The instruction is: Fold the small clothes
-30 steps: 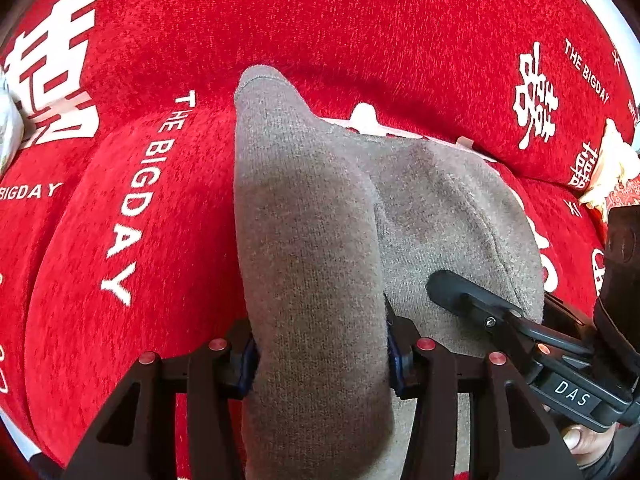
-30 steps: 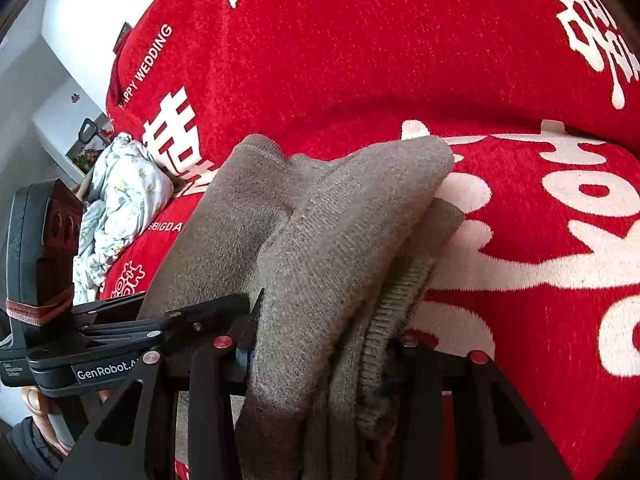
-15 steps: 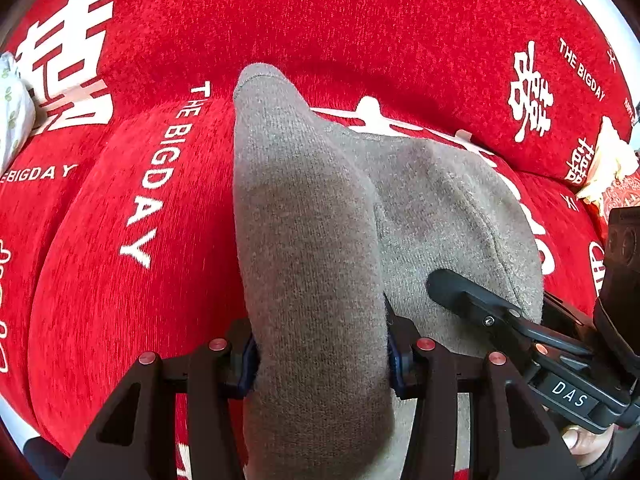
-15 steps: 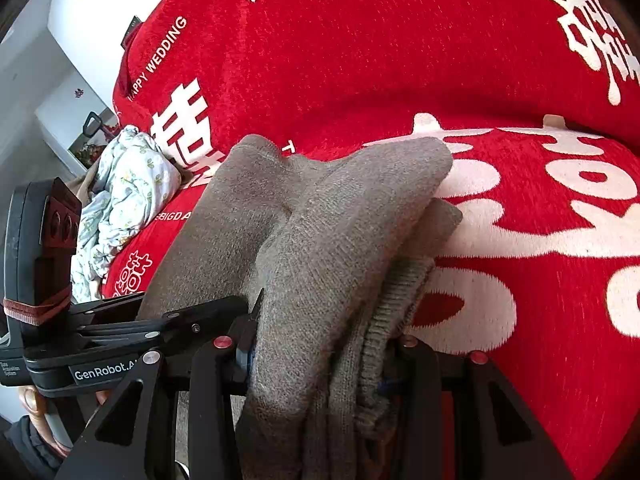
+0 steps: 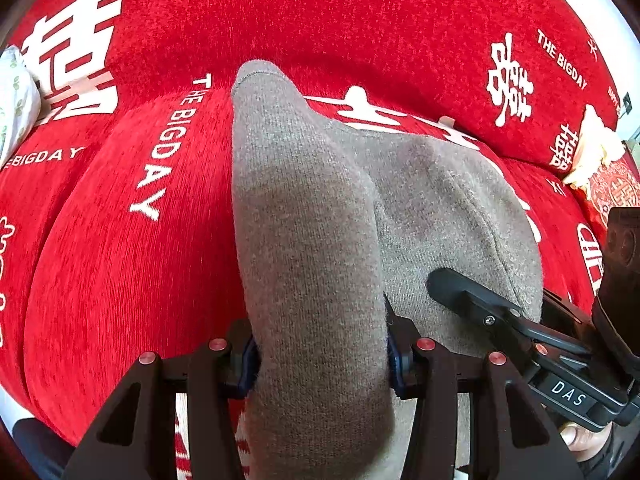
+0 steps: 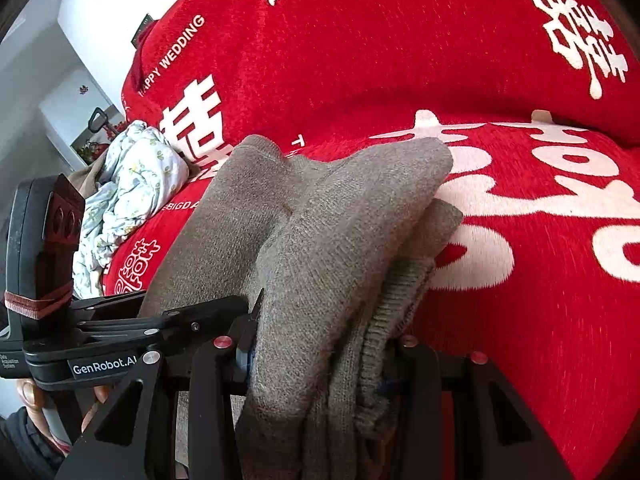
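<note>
A grey knitted garment (image 5: pixel 304 208), folded into thick layers, hangs over the red sofa cover (image 5: pixel 120 280). My left gripper (image 5: pixel 320 356) is shut on one bunched end of it, the pads pressing both sides. My right gripper (image 6: pixel 320 356) is shut on the other end, where several layers and a ribbed hem (image 6: pixel 400 292) show between the fingers. The two grippers are close side by side. In the left wrist view the right gripper (image 5: pixel 516 320) reaches in from the right. In the right wrist view the left gripper (image 6: pixel 128 328) comes in from the left. The garment hides what lies under it.
The red cover carries white lettering and large characters (image 6: pixel 540 184). A crumpled white floral cloth (image 6: pixel 132 184) lies at the sofa's left end, in front of a white cabinet (image 6: pixel 76 96). A cream-coloured item (image 5: pixel 596 148) sits at the far right. A hand (image 6: pixel 32 400) holds the left gripper.
Both grippers have moved together to the left across the sofa, carrying the grey garment. The print on the cover slid to the right in both views. Neither grip changed.
</note>
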The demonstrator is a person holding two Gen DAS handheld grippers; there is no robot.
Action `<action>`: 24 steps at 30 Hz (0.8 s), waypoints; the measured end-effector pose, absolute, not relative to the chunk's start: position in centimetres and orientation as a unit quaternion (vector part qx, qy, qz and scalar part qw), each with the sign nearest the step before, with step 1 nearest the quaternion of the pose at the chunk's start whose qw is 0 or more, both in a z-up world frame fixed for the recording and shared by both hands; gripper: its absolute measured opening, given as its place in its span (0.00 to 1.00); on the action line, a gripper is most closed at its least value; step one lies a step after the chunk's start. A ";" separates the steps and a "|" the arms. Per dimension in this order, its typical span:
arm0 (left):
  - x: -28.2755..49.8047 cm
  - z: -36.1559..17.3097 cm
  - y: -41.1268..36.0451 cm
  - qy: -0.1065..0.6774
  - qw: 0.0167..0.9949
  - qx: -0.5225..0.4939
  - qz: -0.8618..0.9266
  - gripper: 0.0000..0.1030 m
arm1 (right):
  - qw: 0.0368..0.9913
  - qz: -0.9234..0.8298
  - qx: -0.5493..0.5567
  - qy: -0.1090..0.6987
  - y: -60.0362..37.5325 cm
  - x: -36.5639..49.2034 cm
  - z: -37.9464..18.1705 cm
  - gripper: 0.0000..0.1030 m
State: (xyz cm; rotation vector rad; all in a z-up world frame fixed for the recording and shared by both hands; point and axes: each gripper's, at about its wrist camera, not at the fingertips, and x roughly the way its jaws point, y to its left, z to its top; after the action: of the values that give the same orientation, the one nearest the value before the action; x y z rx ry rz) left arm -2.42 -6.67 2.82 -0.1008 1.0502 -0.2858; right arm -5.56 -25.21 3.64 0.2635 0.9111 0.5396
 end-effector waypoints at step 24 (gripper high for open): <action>-8.3 1.6 -4.1 0.468 0.867 -0.050 -0.165 0.57 | 0.856 0.256 0.148 0.425 -26.5 -10.5 2.0 0.56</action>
State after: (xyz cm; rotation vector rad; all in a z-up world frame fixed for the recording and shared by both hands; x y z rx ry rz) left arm -8.26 -4.08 1.64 -0.1042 0.9803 -0.3453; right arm -10.50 -26.51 2.00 0.3114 0.8924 0.5379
